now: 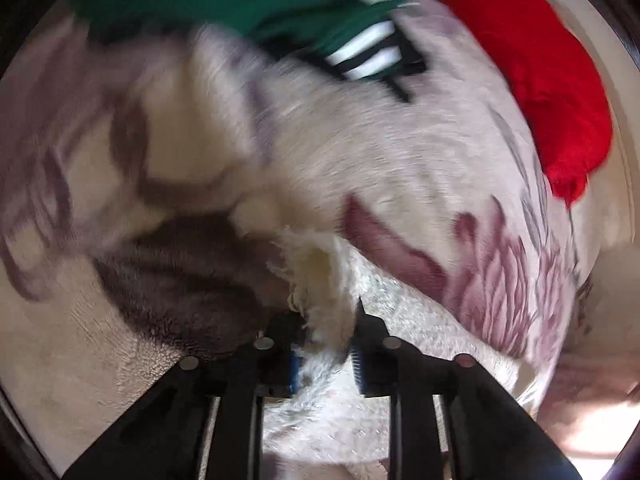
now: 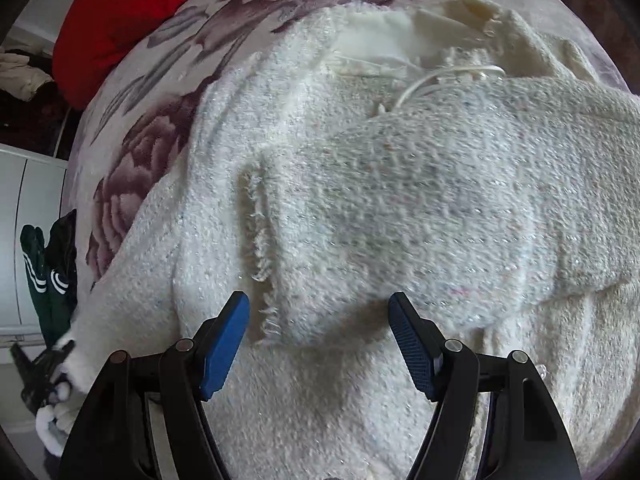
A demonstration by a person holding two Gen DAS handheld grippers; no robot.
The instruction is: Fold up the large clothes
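Observation:
A large white fuzzy knit sweater [image 2: 360,200] lies spread on a floral blanket, with one frayed-edged sleeve [image 2: 400,216] folded across its body. My right gripper [image 2: 318,298] hangs just above the sweater, pointing steeply down, open with nothing between its blue pads. In the blurred left wrist view my left gripper [image 1: 326,320] is shut on a bunched edge of the sweater [image 1: 320,268], which sticks up between the narrow fingers. The right wrist view shows that left gripper [image 2: 44,364] at the lower left, holding the sweater's far corner.
The cream blanket with purple flowers [image 2: 160,128] [image 1: 480,240] covers the bed. A red garment [image 1: 540,80] [image 2: 120,12] lies at one edge. A green garment with white stripes [image 1: 280,4] [image 2: 48,272] lies beyond the left gripper. A white cabinet [image 2: 28,220] stands beside the bed.

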